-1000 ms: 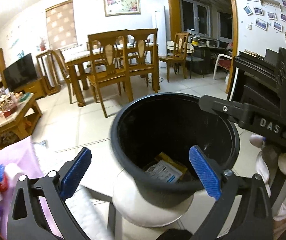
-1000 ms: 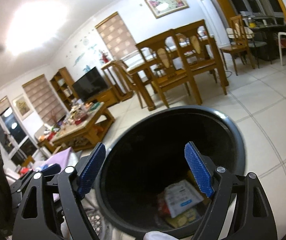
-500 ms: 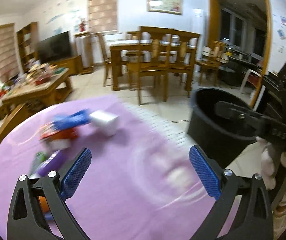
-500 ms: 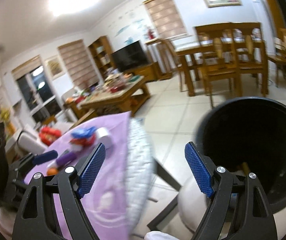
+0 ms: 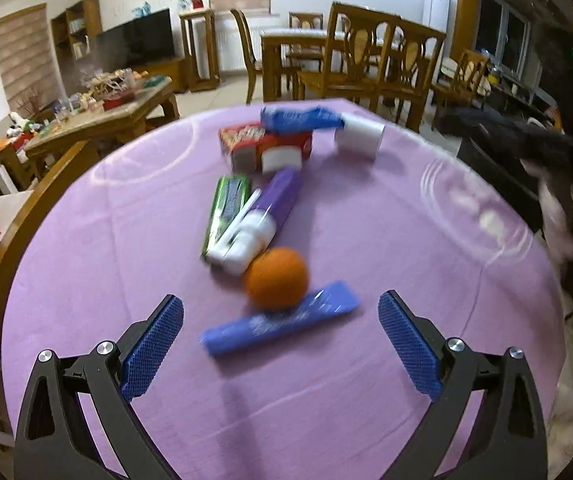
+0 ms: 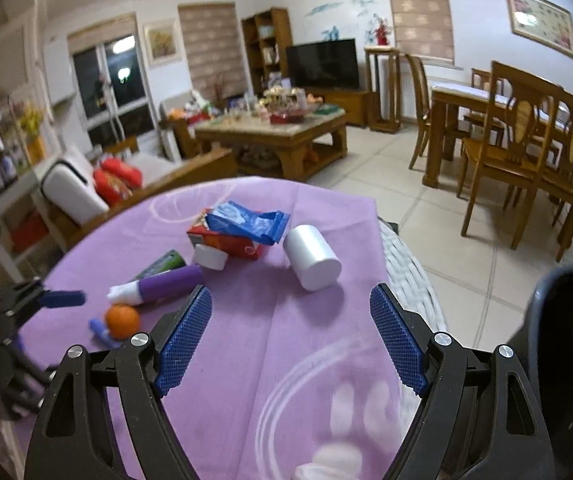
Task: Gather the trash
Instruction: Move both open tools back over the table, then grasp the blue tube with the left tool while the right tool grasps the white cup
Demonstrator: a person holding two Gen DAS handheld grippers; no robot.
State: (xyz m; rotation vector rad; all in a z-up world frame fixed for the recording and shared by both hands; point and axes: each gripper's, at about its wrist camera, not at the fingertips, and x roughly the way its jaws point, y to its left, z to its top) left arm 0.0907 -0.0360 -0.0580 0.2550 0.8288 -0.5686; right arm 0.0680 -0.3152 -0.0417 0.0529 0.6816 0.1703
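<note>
Two grippers hang over a round table (image 5: 366, 380) covered in purple cloth, both with jaws spread wide and nothing between the pads. In the left wrist view the left gripper (image 5: 280, 346) fills the bottom of the frame, and a flat blue packet (image 5: 278, 324) lies between and just beyond its blue pads, not touching either. An orange (image 5: 276, 277) sits on the packet's upper edge at mid-frame. Above the orange lie a purple and white tube (image 5: 264, 216) and, to its left, a green wrapper (image 5: 226, 210), side by side and touching. Higher up, a red box (image 5: 266, 142) carries a crumpled blue bag (image 5: 302, 118) on top, with a white cap (image 5: 280, 159) against the box's near side. A white cylinder (image 5: 358, 140) lies on its side just right of the box, in the upper middle of the frame.

In the right wrist view the right gripper (image 6: 290, 338) fills the bottom, over bare cloth. The cylinder is just above its pads at centre; the box, bag and cap are to the left of it, and the tube, wrapper and orange lie at left centre. The left gripper shows at the far left edge, blurred. A dark bin (image 6: 570, 340) stands at the lower right edge of that frame, beside the table and well apart from the trash. A gloved hand shows blurred at the right edge of the left view.
</note>
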